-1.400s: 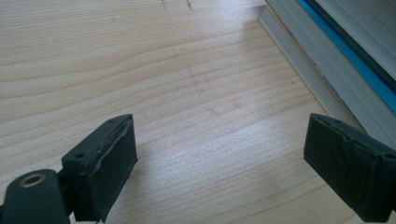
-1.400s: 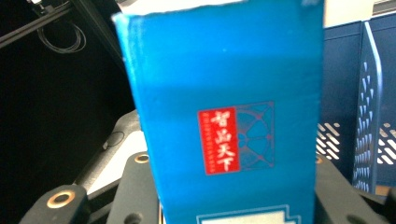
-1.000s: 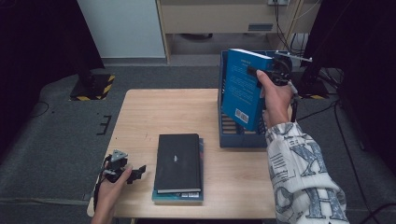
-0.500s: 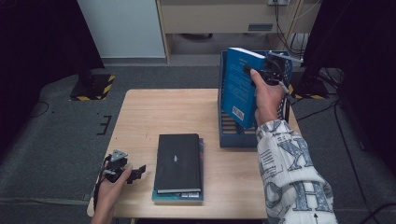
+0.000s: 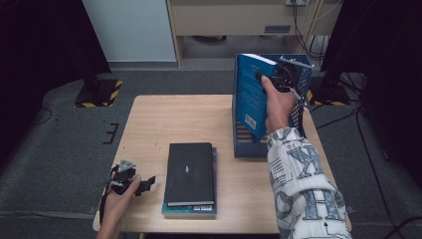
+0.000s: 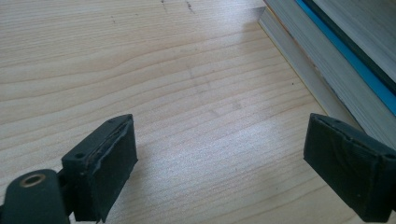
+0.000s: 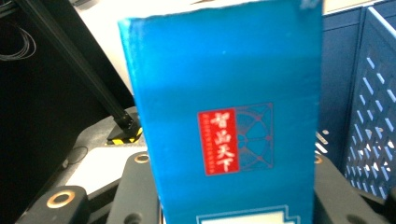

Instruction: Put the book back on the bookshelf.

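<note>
Right gripper (image 5: 268,82) is clamped on the blue book (image 5: 251,94), jaws on either side of it near one edge, and in the right gripper view that blue book (image 7: 233,140) stands upright between the two black jaws with a red label in the middle of its cover. From the high view the book is held up in the air, a bit tilted, right over the near-left part of the blue slatted file rack (image 5: 249,147) at the right side of the wooden table (image 5: 169,119); its lower corner looks down inside the rack's walls, though whether it's touching the floor of the rack is hard to tell. So the step in hand looks like shelving: getting this book standing up in the rack. Left gripper (image 5: 142,184) is just parked low near the front-left corner of the table, jaws spread wide with nothing between them, and its own view has bare wood with the page edges of the stack just off to one side. That stack is a black book (image 5: 189,172) lying flat on a teal book (image 5: 191,208), front and centre on the table, well apart from the rack. Next move probably calls for lowering the blue book straight down until it sits on the rack's base, keeping it upright so it doesn't catch a wall, and only then letting go. After that the black one on top of the stack looks like the next candidate.
</note>
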{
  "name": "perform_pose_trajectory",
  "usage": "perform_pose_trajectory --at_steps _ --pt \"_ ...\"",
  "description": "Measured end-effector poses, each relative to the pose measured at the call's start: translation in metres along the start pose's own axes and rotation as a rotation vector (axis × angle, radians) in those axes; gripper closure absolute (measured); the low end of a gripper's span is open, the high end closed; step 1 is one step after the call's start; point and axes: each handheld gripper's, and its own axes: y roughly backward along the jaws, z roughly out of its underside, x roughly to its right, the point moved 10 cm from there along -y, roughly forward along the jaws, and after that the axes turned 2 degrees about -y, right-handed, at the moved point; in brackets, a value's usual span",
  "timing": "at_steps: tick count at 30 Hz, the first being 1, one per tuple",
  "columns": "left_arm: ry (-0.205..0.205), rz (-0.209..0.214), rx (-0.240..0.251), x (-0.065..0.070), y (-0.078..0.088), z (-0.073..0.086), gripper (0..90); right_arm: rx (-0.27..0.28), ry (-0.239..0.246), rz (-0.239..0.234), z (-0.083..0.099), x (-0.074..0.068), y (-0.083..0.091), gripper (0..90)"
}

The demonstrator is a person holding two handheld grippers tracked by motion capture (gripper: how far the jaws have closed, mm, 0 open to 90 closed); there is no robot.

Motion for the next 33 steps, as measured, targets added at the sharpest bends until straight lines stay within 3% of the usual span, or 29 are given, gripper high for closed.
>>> perform_pose_trajectory --at_steps 11,33 --pt "-0.003 -0.001 0.001 0.0 0.0 0.0 9.1 0.005 0.027 0.008 0.007 -0.002 -0.001 59.9" --pt "-0.004 0.001 0.001 0.001 0.0 -0.001 9.1 0.019 0.022 0.022 0.025 -0.001 -0.007 60.0"
